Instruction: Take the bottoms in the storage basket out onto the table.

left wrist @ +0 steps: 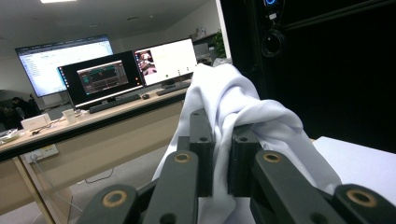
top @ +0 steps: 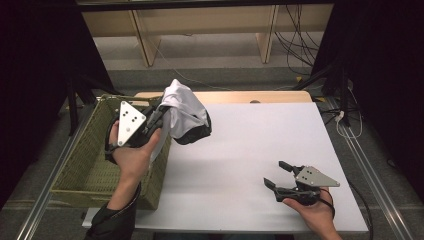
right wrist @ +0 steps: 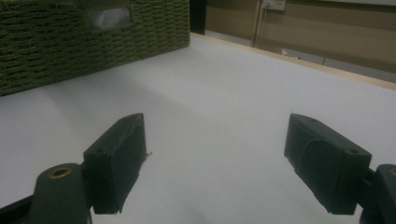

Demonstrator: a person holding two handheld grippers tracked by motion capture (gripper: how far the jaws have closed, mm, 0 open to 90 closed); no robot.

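A white cloth (top: 182, 102) hangs bunched in the air by the basket's far right corner, with a dark garment (top: 196, 133) drooping under it. My left gripper (top: 161, 111) is shut on the white cloth (left wrist: 243, 107), whose fabric is pinched between the two black jaws and spills over them. My right gripper (top: 276, 173) rests low over the white table near its front right, jaws spread wide with nothing between them (right wrist: 212, 163).
A green woven basket (top: 90, 170) stands at the table's left edge; its wall (right wrist: 70, 42) faces the right gripper. The white tabletop (top: 260, 135) stretches between the two hands. Beyond the table are wooden benches, cables on the floor, and monitors (left wrist: 102, 74) on a desk.
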